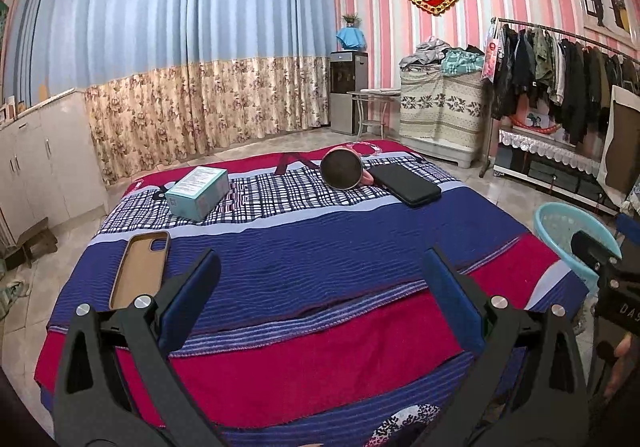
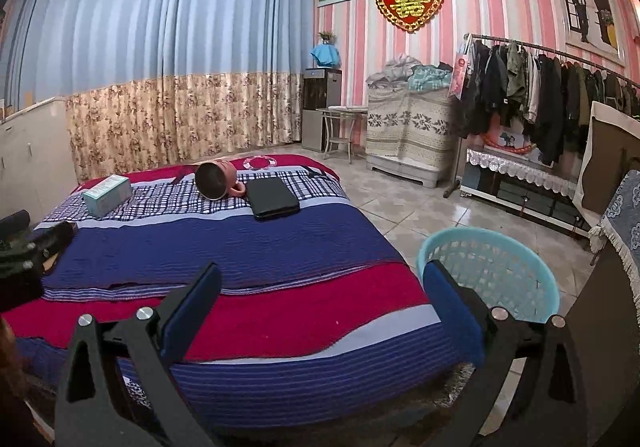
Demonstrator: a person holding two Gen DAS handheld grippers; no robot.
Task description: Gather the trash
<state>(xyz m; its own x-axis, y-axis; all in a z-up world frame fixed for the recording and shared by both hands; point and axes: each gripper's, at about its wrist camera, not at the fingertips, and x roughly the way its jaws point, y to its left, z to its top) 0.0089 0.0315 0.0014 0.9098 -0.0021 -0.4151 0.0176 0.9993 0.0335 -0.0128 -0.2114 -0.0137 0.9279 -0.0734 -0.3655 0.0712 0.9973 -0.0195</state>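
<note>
Both tongs, left (image 1: 320, 295) and right (image 2: 320, 307), gape wide, empty; basket (image 2: 536, 247) partly hidden.

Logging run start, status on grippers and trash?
Left gripper and right gripper open, empty, above bed. Box, mug, phone case untouched. Basket beside bed; path clear.

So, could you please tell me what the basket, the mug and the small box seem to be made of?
Basket: pale blue plastic, probably, given its moulded lattice wall. Mug: pink, glossy, likely ceramic. Small box: teal cardboard, apparently, with sharp folded edges and a printed label.
</note>
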